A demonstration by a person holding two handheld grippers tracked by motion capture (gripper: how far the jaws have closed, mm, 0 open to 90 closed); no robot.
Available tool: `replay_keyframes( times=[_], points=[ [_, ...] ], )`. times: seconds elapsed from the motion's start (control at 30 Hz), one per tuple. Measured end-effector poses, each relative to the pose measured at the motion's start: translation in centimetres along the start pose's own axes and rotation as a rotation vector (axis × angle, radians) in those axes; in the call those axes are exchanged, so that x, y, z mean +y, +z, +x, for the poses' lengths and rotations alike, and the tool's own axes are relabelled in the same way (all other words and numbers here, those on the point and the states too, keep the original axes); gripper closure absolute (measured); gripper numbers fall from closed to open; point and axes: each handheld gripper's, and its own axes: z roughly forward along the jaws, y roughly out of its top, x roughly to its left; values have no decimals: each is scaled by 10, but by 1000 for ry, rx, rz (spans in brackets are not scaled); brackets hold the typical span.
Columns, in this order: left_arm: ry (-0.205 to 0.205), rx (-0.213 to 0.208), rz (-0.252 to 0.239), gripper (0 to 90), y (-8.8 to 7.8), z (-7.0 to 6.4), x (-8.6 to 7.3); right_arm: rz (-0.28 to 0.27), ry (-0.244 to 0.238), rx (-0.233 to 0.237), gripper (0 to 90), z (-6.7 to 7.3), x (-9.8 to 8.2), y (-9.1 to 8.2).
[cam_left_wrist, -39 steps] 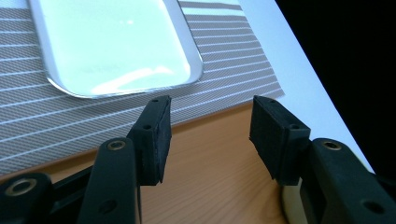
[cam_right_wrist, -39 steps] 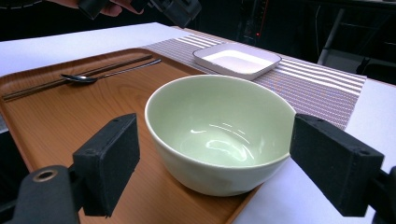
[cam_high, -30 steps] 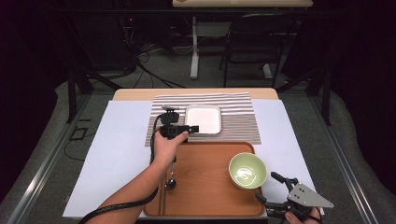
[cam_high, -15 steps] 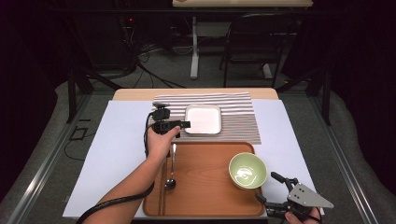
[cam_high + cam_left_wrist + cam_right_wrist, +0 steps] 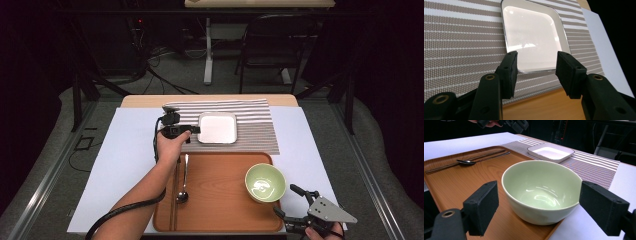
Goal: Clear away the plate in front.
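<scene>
- Left gripper [image 5: 194, 129] up at the left edge of the white square dish [image 5: 217, 128], jaws apart and just closing in, with nothing pinched between them.
- From the left gripper view, near corner of the dish [image 5: 531, 42] sitting in the gap between the two black pads [image 5: 509, 72], neither pad pressing on it.
- Dish lying flat on the striped mat [image 5: 255, 127], beyond the far edge of the wooden tray [image 5: 220, 210].
- Mat and tray both resting on the white sheet [image 5: 127, 165] over the table.
- Right gripper [image 5: 289, 202] low at the near right corner of the tray, jaws spread wide, gripping nothing.
- Green bowl [image 5: 265, 182] upright at the tray's right end, just beside that gripper.
- In the right gripper view, bowl [image 5: 541, 190] framed between the two wide pads, clear of both.
- Spoon [image 5: 183, 185] and chopsticks [image 5: 175, 190] side by side along the tray's left part, close by the person's left forearm.
</scene>
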Motion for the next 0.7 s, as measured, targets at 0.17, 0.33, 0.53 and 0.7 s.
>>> replay_keyframes(
  times=[0.17, 0.33, 0.53, 0.7],
  points=[
    [29, 41, -3, 554, 7, 4, 5, -2, 0, -1, 154, 0, 0, 0],
    [29, 63, -3, 563, 12, 8, 9, -1, 0, 1, 154, 0, 0, 0],
    [36, 68, 8, 565, 19, 10, 11, -4, 0, 0, 154, 0, 0, 0],
    [48, 77, 18, 574, 28, 11, 12, -4, 0, 0, 155, 0, 0, 0]
  ],
)
